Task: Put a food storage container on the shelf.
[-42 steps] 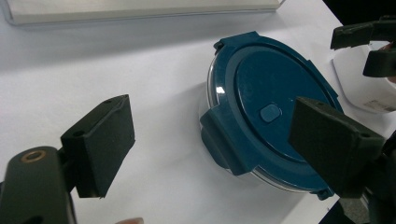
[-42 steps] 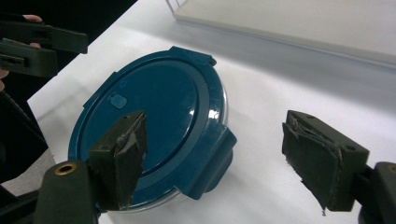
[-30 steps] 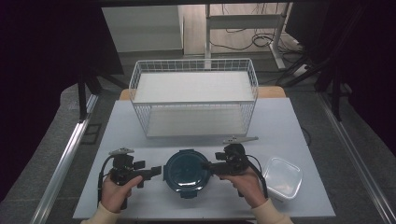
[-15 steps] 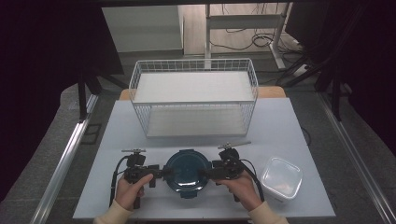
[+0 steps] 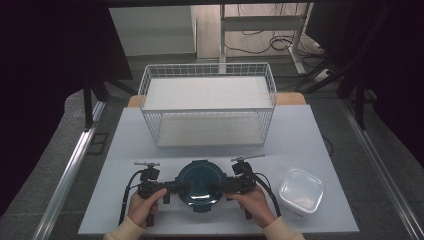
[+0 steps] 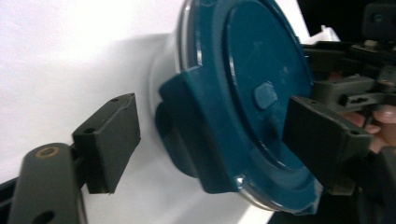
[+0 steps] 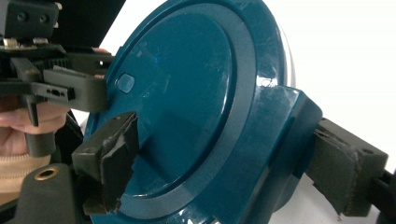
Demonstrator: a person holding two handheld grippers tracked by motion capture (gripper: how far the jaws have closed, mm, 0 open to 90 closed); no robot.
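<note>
Grippers flank a round blue-lidded container [image 5: 201,184] at the counter's [image 5: 310,135] near edge, left gripper [image 6: 212,135] with fingers spread about a lid clasp, right gripper [image 7: 233,163] pinching the opposite clasp; a wire basket [image 5: 207,107] stands at the far edge

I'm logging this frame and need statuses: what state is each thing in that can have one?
Round container: on the table, dark blue lid on, latch flaps down.
Left gripper: open, jaws either side of a latch flap.
Right gripper: jaws astride the opposite flap, one pad touching it.
Square container: lid on, untouched.
Wire basket: upright, nothing inside.
</note>
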